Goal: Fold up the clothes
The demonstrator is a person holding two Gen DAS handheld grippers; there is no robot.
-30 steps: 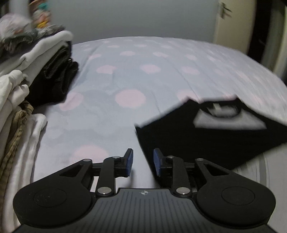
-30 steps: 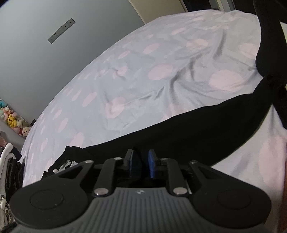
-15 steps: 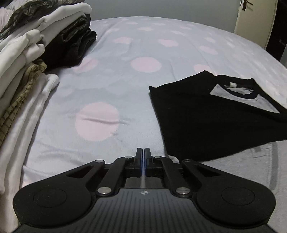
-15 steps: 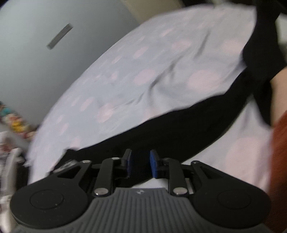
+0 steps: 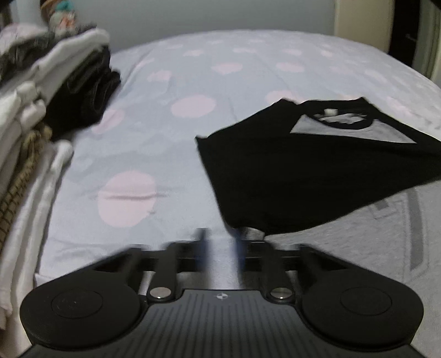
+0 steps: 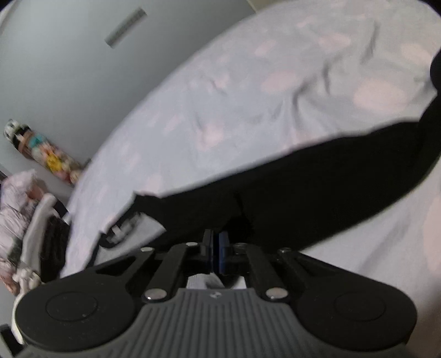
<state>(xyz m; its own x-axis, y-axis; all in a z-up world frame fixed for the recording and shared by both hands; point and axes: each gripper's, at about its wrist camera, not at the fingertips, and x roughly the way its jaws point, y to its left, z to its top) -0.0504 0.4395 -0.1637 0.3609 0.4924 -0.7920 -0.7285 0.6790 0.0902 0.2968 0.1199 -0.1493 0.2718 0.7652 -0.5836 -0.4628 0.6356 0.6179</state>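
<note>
A grey shirt with black raglan sleeves (image 5: 303, 170) lies on the bed, a black sleeve folded across its chest and the collar (image 5: 341, 117) at the far side. My left gripper (image 5: 219, 242) is open and empty, blurred, just left of the shirt's near edge. In the right wrist view the black sleeve (image 6: 317, 192) stretches across the bed. My right gripper (image 6: 215, 247) is shut on the black fabric, which bunches at its fingertips.
A stack of folded white, black and tan clothes (image 5: 41, 115) stands at the left on the lilac bedsheet with pink dots (image 5: 193, 104). Plush toys (image 6: 41, 154) line a shelf by the grey wall. A door (image 5: 361, 24) is at the far right.
My left gripper has opened after being shut half a second ago and has pulled back a little. My right gripper has closed on the black sleeve and turned leftward.
</note>
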